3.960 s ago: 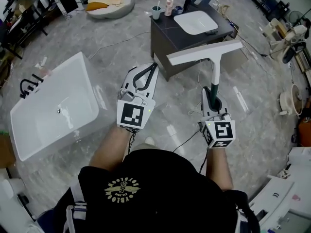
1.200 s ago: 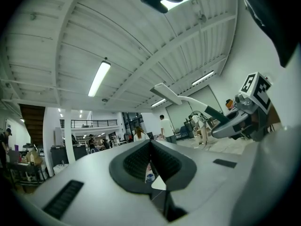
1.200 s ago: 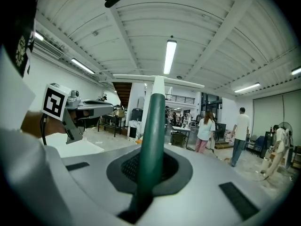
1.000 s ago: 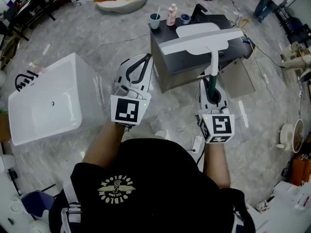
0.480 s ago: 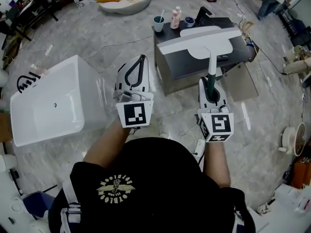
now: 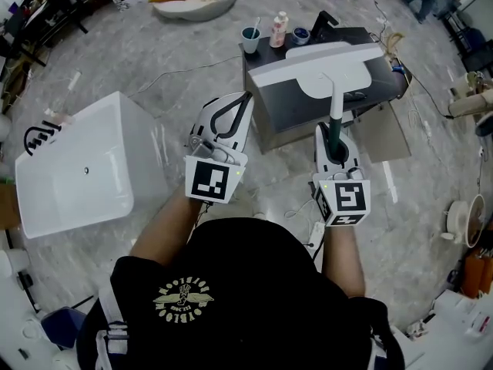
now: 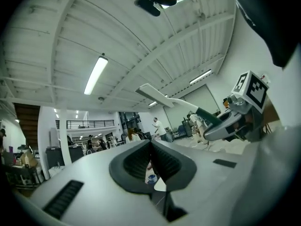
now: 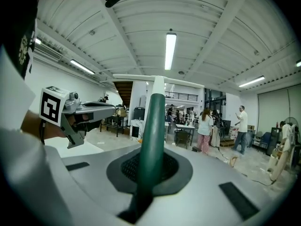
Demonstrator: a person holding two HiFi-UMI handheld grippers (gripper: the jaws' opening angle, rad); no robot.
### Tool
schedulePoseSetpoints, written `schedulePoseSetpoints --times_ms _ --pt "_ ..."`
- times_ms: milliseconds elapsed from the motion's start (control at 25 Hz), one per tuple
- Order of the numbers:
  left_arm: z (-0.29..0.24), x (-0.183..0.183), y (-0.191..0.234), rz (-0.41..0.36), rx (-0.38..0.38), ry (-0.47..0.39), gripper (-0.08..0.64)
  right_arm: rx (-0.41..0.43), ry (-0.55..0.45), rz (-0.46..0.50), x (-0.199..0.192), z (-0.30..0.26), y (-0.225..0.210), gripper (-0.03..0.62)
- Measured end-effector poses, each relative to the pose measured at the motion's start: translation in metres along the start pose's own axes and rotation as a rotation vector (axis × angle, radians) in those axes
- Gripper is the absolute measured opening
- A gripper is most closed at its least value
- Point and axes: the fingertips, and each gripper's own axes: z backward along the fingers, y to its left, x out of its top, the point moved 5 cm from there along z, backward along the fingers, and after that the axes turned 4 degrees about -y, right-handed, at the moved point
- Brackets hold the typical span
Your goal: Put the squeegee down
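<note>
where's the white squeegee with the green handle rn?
Head view, right of centre: the white squeegee stands upright, its green handle clamped in the right gripper jaws, its blade over the dark cabinet.

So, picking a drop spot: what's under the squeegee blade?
A dark vanity with a white basin. The squeegee blade covers the basin's near part, so anything lying there is hidden.

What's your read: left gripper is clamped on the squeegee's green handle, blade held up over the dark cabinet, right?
Wrong gripper: the right gripper, not the left, is clamped on the squeegee by its green handle; the right gripper view shows the handle between its jaws. The left gripper is shut on nothing. The blade is held up over the dark cabinet, as you said.
</note>
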Motion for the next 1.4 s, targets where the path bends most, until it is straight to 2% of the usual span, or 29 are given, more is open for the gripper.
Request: schedulePoseSetpoints --times_ms 320,640,960,1400 --pt "-0.033 -0.015 0.016 -0.003 -0.034 0.020 0.023 0.000 0.020 -0.023 -0.002 -0.037 -0.014 0.028" --pt "-0.073 -0.033 0.040 0.006 -0.025 0.037 0.023 -0.003 0.031 -0.022 0.000 -0.077 -0.036 0.028" --pt "-0.104 -0.043 0.068 0.006 -0.022 0.032 0.023 -0.014 0.039 -0.026 0.007 -0.114 -0.049 0.028" --pt "-0.135 -0.067 0.113 0.023 -0.067 0.001 0.023 -0.044 0.057 -0.013 0.013 -0.175 -0.046 0.028"
